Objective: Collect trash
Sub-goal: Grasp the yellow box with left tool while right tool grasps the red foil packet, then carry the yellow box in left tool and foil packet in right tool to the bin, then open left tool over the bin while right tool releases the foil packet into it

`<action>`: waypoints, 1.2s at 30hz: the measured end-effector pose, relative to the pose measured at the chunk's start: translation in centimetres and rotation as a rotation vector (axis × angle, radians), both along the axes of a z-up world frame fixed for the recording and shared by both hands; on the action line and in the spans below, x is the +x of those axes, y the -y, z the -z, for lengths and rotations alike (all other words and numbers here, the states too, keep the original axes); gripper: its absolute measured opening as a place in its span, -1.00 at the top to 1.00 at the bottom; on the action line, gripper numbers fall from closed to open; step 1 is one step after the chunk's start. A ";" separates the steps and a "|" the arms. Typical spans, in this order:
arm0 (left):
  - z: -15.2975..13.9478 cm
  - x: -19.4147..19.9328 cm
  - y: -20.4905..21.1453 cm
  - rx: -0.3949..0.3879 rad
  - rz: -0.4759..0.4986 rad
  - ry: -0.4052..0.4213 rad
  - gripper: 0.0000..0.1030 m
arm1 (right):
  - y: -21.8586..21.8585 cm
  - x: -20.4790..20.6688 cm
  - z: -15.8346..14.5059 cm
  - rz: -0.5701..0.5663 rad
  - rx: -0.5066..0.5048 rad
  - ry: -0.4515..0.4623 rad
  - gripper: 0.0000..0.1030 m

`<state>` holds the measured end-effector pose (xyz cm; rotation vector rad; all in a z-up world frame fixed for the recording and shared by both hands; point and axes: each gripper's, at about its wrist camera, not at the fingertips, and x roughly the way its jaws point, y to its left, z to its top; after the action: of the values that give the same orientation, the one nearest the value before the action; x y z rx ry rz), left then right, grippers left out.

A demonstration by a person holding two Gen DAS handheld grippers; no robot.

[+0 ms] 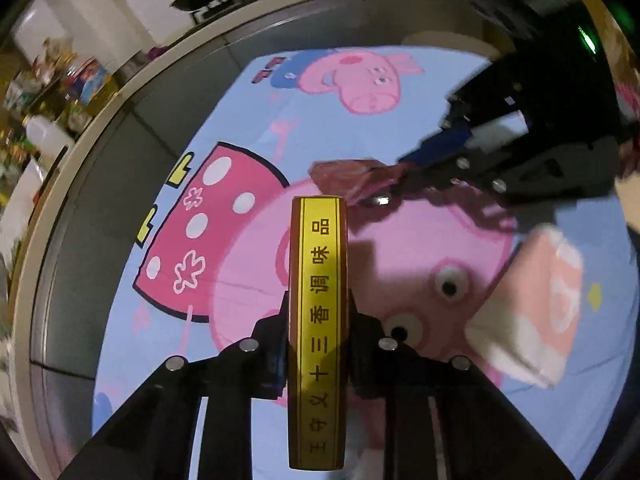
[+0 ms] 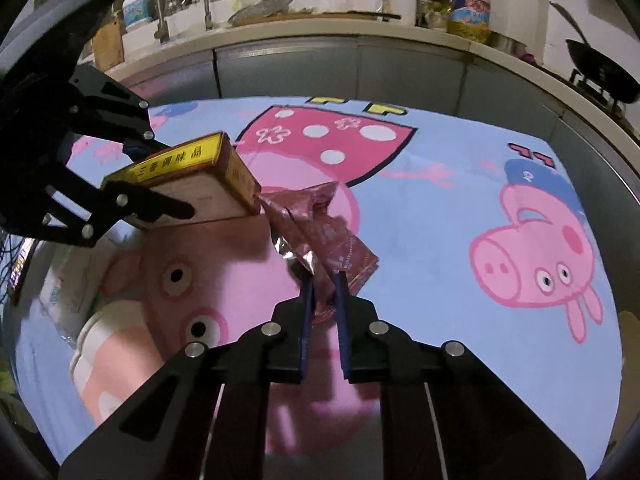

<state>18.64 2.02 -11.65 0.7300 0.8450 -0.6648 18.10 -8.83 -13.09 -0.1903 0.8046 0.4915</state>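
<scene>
1. Cartoon-pig cloth (image 2: pixel 440 208) covers the desk beneath both tools.
2. Left tool (image 1: pixel 318 344): clamped on a yellow box (image 1: pixel 318 320), held edge-up between its fingers.
3. Right tool (image 2: pixel 322 292): clamped on a crumpled red wrapper (image 2: pixel 328 236), which reaches forward to just beside the box's corner.

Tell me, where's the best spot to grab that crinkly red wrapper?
Probably its near edge, from the side facing the right gripper, which is already shut on the red wrapper there. The wrapper is thin and crumpled, so a pinch across a flat fold should hold. Its far end sits by the yellow box in the left gripper, so coming from there looks crowded.
</scene>
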 end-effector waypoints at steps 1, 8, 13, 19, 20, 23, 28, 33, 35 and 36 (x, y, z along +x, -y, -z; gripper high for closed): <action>-0.4 0.1 0.1 -0.017 -0.013 -0.006 0.55 | 0.6 -0.3 -0.3 0.013 0.014 0.006 0.87; -4.0 -0.2 4.7 -0.122 0.011 -0.025 0.55 | 6.5 -1.4 -1.5 0.131 0.091 0.018 0.95; -5.3 0.2 11.1 -0.164 0.062 -0.047 0.55 | 12.3 -2.4 -2.0 0.231 0.149 0.030 0.95; -5.4 1.4 20.6 -0.191 0.137 -0.098 0.55 | 20.9 -3.3 -2.2 0.373 0.180 0.044 0.95; -5.4 1.7 22.2 -0.197 0.149 -0.106 0.55 | 22.4 -3.4 -2.1 0.398 0.183 0.044 0.95; -5.2 3.3 27.8 -0.225 0.171 -0.151 0.54 | 27.8 -3.5 -1.7 0.490 0.198 0.028 0.94; -3.4 6.0 35.7 -0.239 0.176 -0.213 0.52 | 34.2 -3.2 0.1 0.594 0.214 -0.022 0.89; -1.2 8.2 40.2 -0.239 0.129 -0.247 -0.27 | 37.9 -2.4 1.9 0.667 0.223 -0.051 0.07; -1.1 8.7 41.0 -0.263 0.107 -0.213 -0.51 | 38.7 -2.6 2.2 0.688 0.231 -0.038 0.03; -1.2 8.9 41.3 -0.276 0.103 -0.206 -0.51 | 38.8 -2.7 2.3 0.695 0.235 -0.035 0.03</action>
<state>27.51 -39.27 -10.46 0.4628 0.8850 -0.9402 15.38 -47.66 -15.39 0.3136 0.7836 -0.0711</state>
